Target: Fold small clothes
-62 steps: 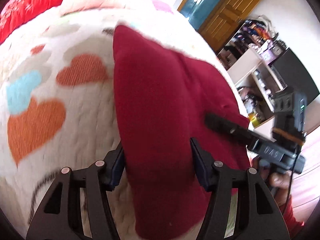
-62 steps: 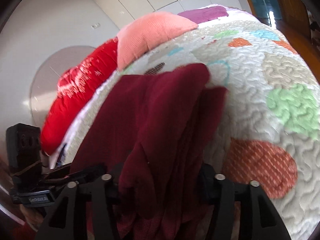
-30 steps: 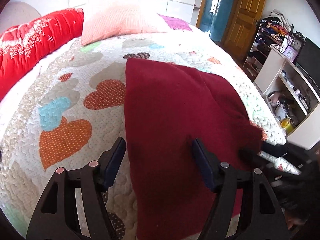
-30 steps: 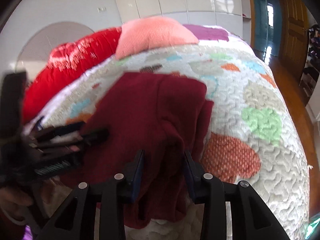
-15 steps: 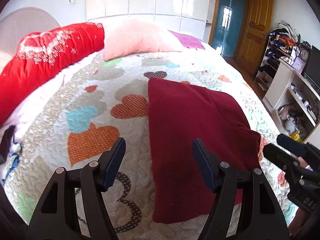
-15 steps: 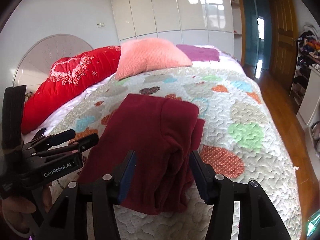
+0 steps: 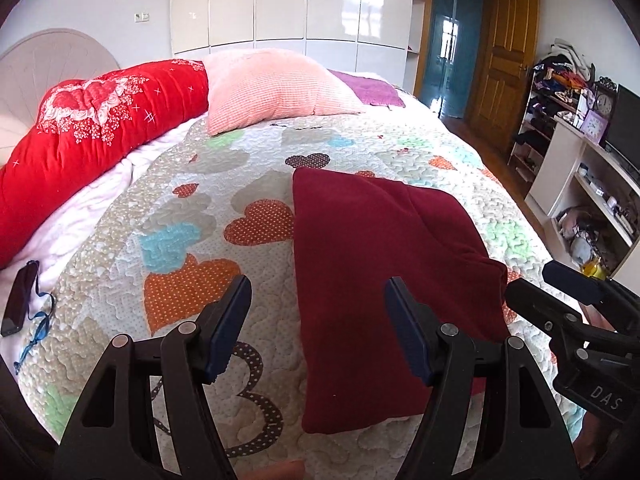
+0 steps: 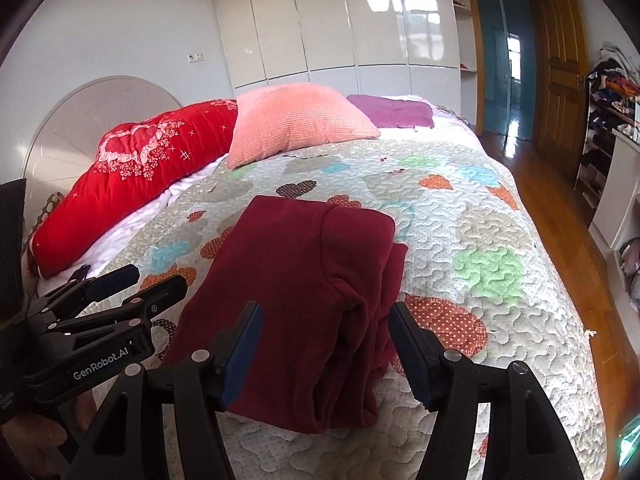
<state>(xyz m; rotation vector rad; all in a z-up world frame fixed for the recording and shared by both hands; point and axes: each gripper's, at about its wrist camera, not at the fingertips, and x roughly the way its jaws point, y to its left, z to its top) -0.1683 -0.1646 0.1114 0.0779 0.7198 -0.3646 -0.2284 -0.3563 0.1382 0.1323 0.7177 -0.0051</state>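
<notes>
A dark red garment (image 7: 376, 264) lies folded on the heart-patterned quilt (image 7: 180, 240) near the bed's front edge; it also shows in the right wrist view (image 8: 304, 280), with bunched folds on its right side. My left gripper (image 7: 318, 304) is open and empty, held above the garment's left edge. My right gripper (image 8: 324, 328) is open and empty, held above the garment's near end. The right gripper also shows at the right of the left wrist view (image 7: 560, 288), and the left gripper at the left of the right wrist view (image 8: 132, 284).
A red bolster (image 7: 92, 128), a pink pillow (image 7: 276, 84) and a purple cloth (image 7: 376, 92) lie at the head of the bed. A dark small object with a blue cord (image 7: 20, 300) lies at the left edge. White shelves (image 7: 592, 184) stand at the right.
Both grippers let go of the garment and pulled back and up from it. The right gripper, shut on the cloth earlier, is now open. The garment lies flat and still.
</notes>
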